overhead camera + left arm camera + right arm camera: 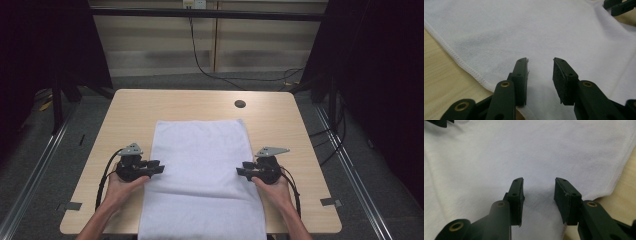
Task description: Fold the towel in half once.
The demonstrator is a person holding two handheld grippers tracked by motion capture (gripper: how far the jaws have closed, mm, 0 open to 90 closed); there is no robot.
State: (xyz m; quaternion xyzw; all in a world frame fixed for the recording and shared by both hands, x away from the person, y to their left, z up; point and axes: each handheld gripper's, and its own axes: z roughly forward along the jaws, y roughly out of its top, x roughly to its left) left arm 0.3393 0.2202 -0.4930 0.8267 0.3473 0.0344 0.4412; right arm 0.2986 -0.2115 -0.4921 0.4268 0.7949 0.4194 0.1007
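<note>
1. The white terry cloth towel [200, 175] lies flat along the middle of the light wooden table [130, 107], its near end hanging over the near edge.
2. The left gripper [159, 166] sits at the towel's left hem, jaws part open, holding nothing.
3. The right gripper [241, 171] sits at the right hem, likewise part open and empty.
4. A dark round hole [240, 104] lies beyond the towel; black cables [200, 62] trail on the floor behind.
</note>
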